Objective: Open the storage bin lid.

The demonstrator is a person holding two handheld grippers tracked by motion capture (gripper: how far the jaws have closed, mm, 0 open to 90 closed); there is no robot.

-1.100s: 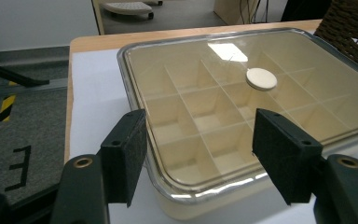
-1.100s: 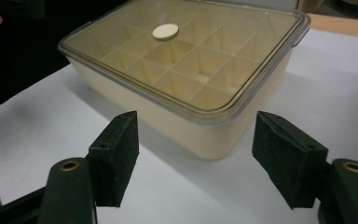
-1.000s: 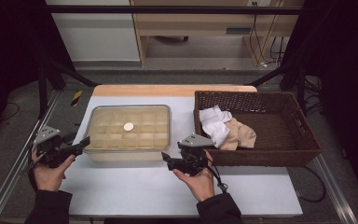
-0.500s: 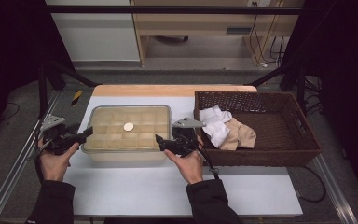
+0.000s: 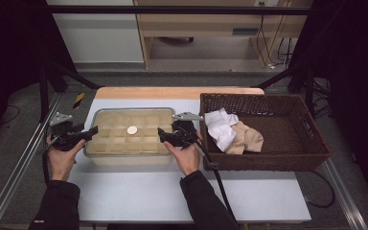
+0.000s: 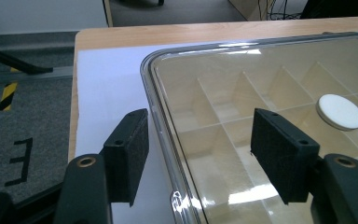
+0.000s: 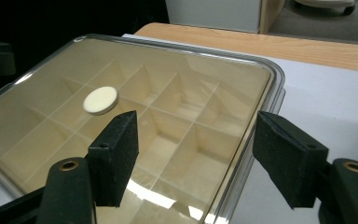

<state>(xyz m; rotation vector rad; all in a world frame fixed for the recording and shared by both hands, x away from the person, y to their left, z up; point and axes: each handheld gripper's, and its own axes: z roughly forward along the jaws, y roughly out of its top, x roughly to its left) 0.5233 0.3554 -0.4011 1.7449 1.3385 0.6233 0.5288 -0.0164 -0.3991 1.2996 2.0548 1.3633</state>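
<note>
On the tabletop [image 5: 139, 191] in front of me sits the lidded compartment box [image 5: 130, 136]. My left claw [image 6: 200, 154] and right claw [image 7: 200, 154] each straddle an end rim, wide open, gripping nothing. Next, I judge, both must close squarely on the lid's rim.

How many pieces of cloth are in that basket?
2. A white cloth lies at the left end of the basket, and a beige cloth lies just right of it, partly under it. More could be hidden beneath them.
</note>
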